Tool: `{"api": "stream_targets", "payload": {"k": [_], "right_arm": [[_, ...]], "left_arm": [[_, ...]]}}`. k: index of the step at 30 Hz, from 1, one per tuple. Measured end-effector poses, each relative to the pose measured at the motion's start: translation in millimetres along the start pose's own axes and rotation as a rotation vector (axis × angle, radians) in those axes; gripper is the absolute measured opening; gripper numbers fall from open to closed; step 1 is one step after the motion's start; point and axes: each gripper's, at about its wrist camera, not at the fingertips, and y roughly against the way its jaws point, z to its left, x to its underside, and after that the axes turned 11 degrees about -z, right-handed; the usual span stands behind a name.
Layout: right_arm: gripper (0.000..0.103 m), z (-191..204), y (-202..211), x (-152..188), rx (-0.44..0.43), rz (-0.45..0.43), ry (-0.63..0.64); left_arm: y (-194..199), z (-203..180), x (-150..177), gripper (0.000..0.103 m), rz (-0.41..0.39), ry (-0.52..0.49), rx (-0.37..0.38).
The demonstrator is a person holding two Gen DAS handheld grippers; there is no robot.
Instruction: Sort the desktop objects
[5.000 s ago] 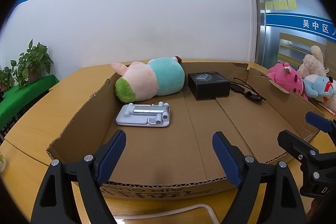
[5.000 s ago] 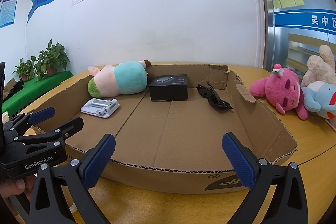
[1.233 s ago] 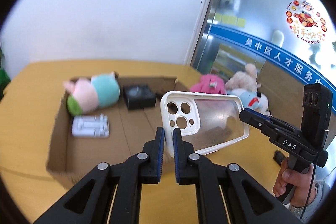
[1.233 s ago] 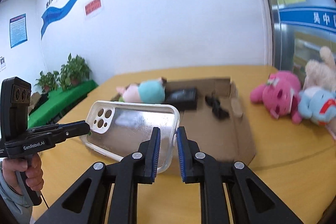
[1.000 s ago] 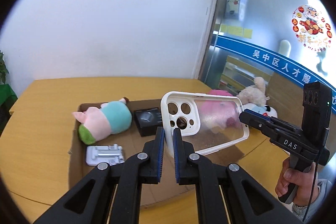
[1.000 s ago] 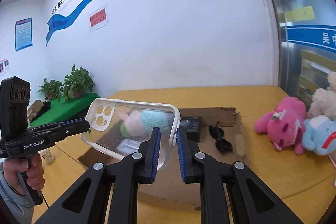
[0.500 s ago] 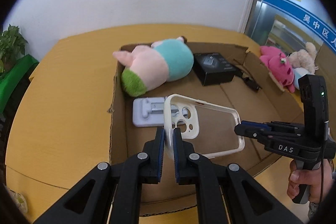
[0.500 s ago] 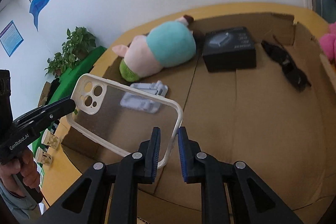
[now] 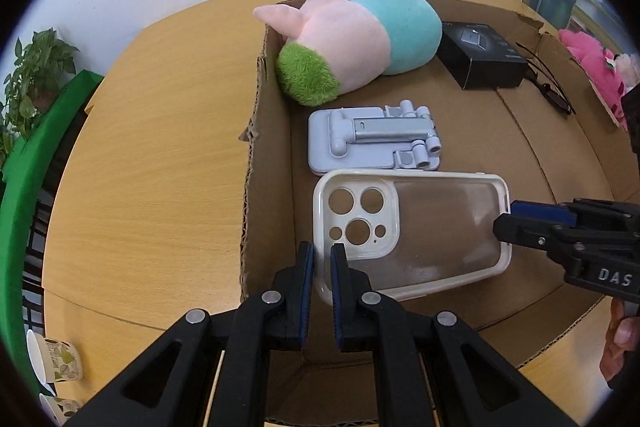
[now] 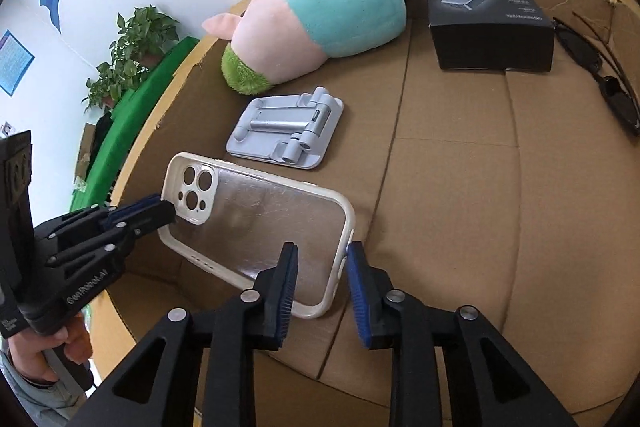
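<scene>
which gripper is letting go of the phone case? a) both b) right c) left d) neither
b: the right gripper has its pads spread apart around the phone case edge, while the left gripper is shut on the camera-hole end.

The clear plastic phone case with a creamy matt rim [image 10: 256,223] had a glossy back panel that looked faintly scuffed. The brown corrugated cardboard box [image 10: 452,187] was matt, with rough, ragged cut edges. The pink and teal plush pig [image 9: 352,39] was soft cloth, its green end shaggier. The pale grey folding phone stand [image 9: 372,139] looked like smooth plastic with a satin metallic bar. The black carton [image 10: 490,23] had a matt paper finish. The wood-grain tabletop [image 9: 160,147] was smooth with a light sheen. The left tongs [image 9: 322,267] were matt black plastic with ribbed blue pads [image 9: 307,279].
</scene>
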Motion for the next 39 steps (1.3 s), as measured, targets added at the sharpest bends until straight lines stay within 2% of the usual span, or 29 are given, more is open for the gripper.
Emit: {"api": "stream_targets", "payload": {"k": [2,3,4,5,6,8,9,10,11,13,15,18,20,22,25,31,39], "right_arm": [[0.04,-1.2,7.1,1.0,-0.023,-0.009,-0.008],[0.044,-0.7,15.0,1.3,-0.028,-0.032,-0.005],[0.053,0.4,28.1,1.0,-0.018,-0.075,0.009],[0.062,2.0,42.5,1.0,-0.006,-0.121,0.026],[0.067,3.6,61.3,1.7,0.013,-0.181,0.05],[0.086,4.5,103.1,6.4,0.089,-0.322,0.109],[0.092,4.7,123.7,12.6,0.139,-0.399,0.14],[0.103,2.0,143.3,21.6,0.19,-0.48,0.162],[0.103,-2.1,157.6,31.5,0.232,-0.545,0.169],[0.103,-11.8,170.6,47.5,0.288,-0.601,0.181],[0.103,-20.2,167.7,64.4,0.35,-0.617,0.206],[0.103,-33.1,157.1,79.1,0.394,-0.618,0.217],[0.103,-39.0,153.8,83.1,0.394,-0.64,0.203],[0.103,-40.7,146.1,84.3,0.399,-0.643,0.217],[0.103,-40.9,137.8,91.6,0.393,-0.656,0.257],[0.103,-40.1,134.3,94.7,0.394,-0.675,0.253],[0.103,-40.7,133.6,95.0,0.396,-0.675,0.254]], "left_arm": [[6.8,0.7,-1.2,0.011,-0.023,0.01,-0.008],[12.7,2.5,-2.6,0.012,-0.048,0.025,-0.004],[20.7,4.3,-4.1,0.015,-0.082,0.043,0.012],[31.1,6.3,-5.3,0.023,-0.128,0.064,0.035],[40.9,7.4,-6.3,0.031,-0.176,0.081,0.052],[67.2,5.5,-1.5,0.064,-0.313,0.114,0.085],[76.2,2.8,1.2,0.068,-0.366,0.124,0.097],[85.0,-2.1,5.6,0.071,-0.424,0.133,0.111],[92.5,-10.3,13.6,0.076,-0.479,0.14,0.116],[94.8,-25.8,23.9,0.08,-0.535,0.141,0.082],[87.2,-43.6,36.6,0.08,-0.564,0.129,0.034],[64.7,-62.1,50.4,0.08,-0.58,0.107,-0.027],[50.1,-71.2,56.8,0.08,-0.585,0.087,-0.053],[50.2,-72.0,64.2,0.081,-0.644,0.097,-0.061],[48.7,-72.0,62.5,0.083,-0.642,0.098,-0.066],[46.8,-72.3,63.2,0.09,-0.621,0.101,-0.065],[47.2,-71.4,63.4,0.091,-0.622,0.1,-0.064]]}}
